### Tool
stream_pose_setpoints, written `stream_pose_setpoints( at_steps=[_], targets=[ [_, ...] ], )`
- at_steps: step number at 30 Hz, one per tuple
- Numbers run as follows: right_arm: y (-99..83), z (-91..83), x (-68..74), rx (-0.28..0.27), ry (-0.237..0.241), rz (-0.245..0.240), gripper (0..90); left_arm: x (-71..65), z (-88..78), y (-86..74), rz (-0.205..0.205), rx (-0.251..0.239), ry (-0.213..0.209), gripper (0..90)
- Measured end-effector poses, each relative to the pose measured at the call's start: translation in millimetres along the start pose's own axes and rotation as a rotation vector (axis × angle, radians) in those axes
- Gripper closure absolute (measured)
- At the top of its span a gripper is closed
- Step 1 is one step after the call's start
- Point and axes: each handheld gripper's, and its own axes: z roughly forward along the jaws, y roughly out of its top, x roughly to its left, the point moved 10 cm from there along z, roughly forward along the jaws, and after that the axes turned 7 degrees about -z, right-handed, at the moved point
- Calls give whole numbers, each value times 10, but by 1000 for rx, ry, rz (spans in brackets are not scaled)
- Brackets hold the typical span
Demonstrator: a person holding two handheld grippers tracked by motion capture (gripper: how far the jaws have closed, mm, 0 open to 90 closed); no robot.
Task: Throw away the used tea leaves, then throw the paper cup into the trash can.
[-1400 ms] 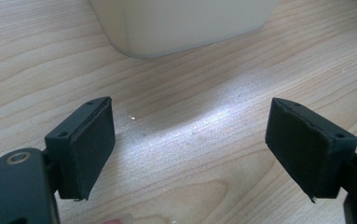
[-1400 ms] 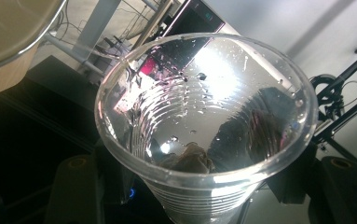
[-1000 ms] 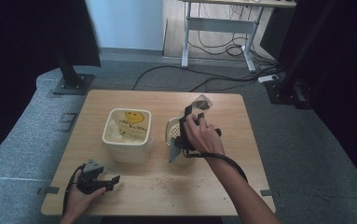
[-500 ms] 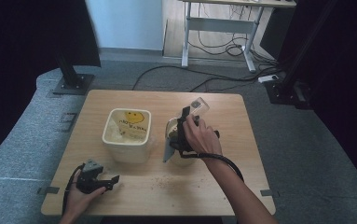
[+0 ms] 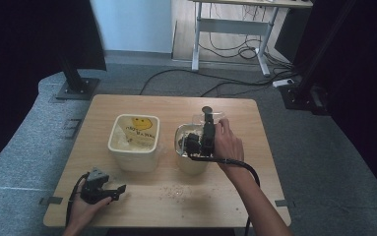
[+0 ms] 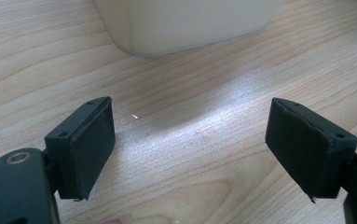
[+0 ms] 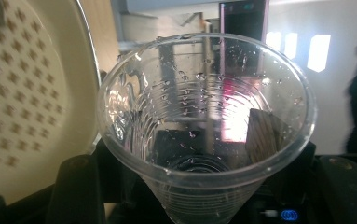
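Clearly my right gripper [image 7: 204, 186] grips a thin, wet, crushable plastic cup [image 7: 204, 121] low down beside the tub [image 5: 133, 142]; left gripper's [image 6: 190, 154] fingers gape wide.

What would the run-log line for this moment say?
right gripper: shut on clear plastic cup, above right tub | left gripper: open, near table | left tub: untouched
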Motion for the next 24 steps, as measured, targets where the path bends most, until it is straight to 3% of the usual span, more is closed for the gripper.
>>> stream_pose_setpoints(
  at_steps=[6,11,16,20,24],
  targets=[
    [-53,24,20,-77,123,319,368,2,-2,-6,-8,-2,2,158],
    [-56,23,15,-139,197,505,361,1,-3,2,-8,-4,1,157],
    [-10,-15,-94,-217,250,707,359,-4,13,-12,-4,6,0,157],
    [105,-49,-189,-304,315,909,356,-3,-1,-2,-4,0,-2,157],
    [280,-57,-230,-369,391,1048,353,-8,0,-6,-5,2,-4,158]
  ],
)
